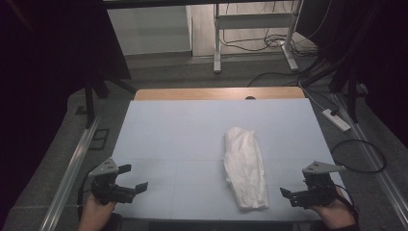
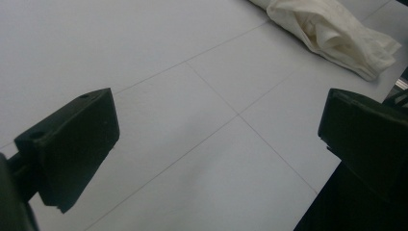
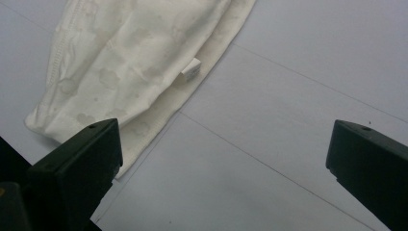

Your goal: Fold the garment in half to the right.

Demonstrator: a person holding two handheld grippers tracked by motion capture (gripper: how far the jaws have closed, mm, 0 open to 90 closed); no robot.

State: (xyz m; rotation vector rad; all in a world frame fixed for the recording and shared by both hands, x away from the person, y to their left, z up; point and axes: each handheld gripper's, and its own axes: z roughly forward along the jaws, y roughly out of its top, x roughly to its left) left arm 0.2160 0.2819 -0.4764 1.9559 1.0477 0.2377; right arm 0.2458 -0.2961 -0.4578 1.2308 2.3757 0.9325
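White cloth (image 1: 246,167) bunched lengthwise on table (image 1: 173,130) (small tag visible); left tool (image 1: 130,180) and right tool (image 1: 287,195) both apart, holding nothing.

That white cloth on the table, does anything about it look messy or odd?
The white cloth lies bunched in a long, wrinkled roll, angled on the table, not spread flat. A small tag sticks out at its edge. Nothing looks torn or spilled.
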